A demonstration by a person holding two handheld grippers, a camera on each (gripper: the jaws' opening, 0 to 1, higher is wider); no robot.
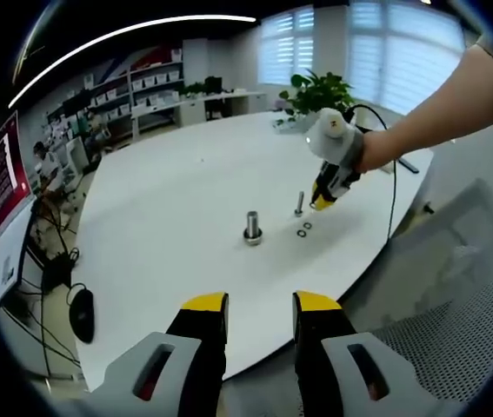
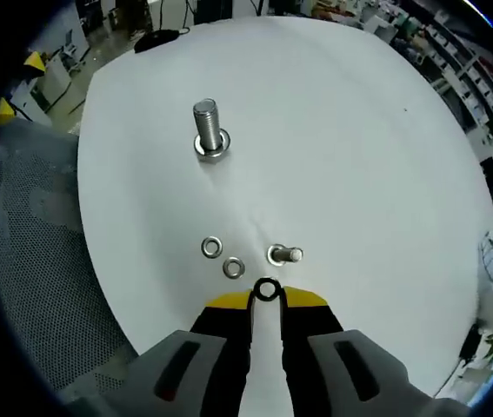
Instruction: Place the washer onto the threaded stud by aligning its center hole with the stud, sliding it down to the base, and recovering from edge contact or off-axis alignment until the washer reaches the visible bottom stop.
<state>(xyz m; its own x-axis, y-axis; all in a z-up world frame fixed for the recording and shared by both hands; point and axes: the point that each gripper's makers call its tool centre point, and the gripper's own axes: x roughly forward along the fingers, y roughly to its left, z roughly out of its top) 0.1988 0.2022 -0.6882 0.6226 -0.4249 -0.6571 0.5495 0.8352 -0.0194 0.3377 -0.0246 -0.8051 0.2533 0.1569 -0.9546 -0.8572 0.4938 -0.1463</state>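
Left gripper fingers spread, holding nothing; large stud on desk ahead. Right gripper fingers pinching a washer at their tips; small stud just beyond, two loose washers left.

A wide white table offers open surface on most sides. In the right gripper view, the right gripper holds a small dark washer at its tips, just short of a small stud standing directly ahead. Two loose washers lie just left of that stud, narrowing the approach from that side. Farther away and to the left, a larger bolt stands upright, well apart, with bare table between. In the left gripper view, the left gripper hangs off the near edge, beside a mesh chair on the right.
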